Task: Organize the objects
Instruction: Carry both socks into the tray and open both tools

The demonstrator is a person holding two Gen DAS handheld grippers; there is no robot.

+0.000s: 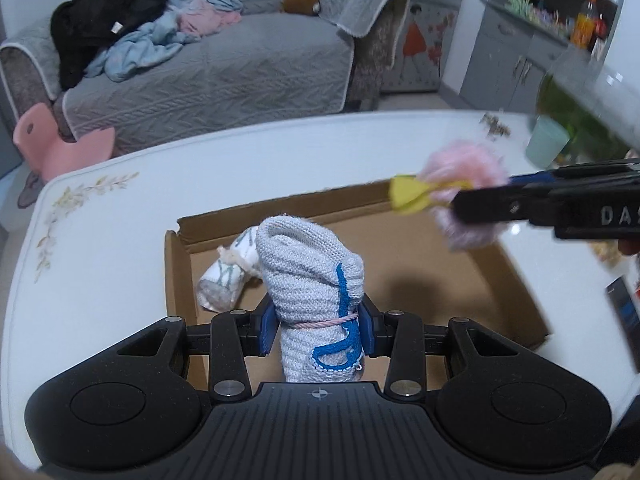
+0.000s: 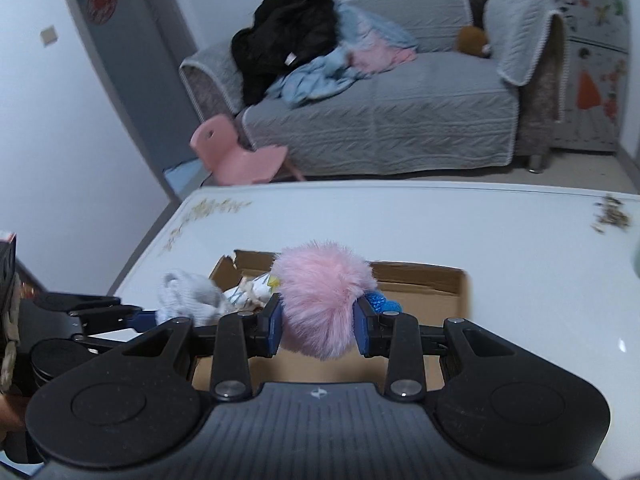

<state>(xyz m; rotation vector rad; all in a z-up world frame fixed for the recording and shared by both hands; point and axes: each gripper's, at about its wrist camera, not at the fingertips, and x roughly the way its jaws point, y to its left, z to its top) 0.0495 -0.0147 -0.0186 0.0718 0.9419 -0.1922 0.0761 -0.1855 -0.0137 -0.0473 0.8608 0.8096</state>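
Closest to me, between the blue pads of my left tongs [image 1: 318, 326], stands a rolled grey knitted sock [image 1: 312, 280] with a blue stitched loop and a thin pink string around its waist; the pads press in on both its sides, so these tongs are clamped on it and it rises upright past their tips. Just under and ahead of them lies an open, shallow cardboard box [image 1: 516, 280] on a white table [image 1: 120, 240] with a pale flower print at its far-left corner. Inside the box, just left of the grey roll, a small white patterned roll of fabric [image 1: 224, 280] lies tilted on the cardboard floor. My right tongs [image 2: 318, 326] are clamped on a pink fluffy pompom [image 2: 320, 300], the fur bulging out over both pads. From the left tongs' camera, this pompom hangs over the far-right corner of the box, with a yellow piece [image 1: 408, 196] sticking out toward the left. Beside the right pad of my right tongs a bit of sparkly blue [image 2: 378, 300] peeks out, but I cannot tell what it is. Beyond the table, well apart from both tongs, stands a grey sofa [image 2: 400, 120] piled with black, blue and pink clothes [image 2: 300, 52], and a pink child's chair [image 2: 236, 152] in front of it.
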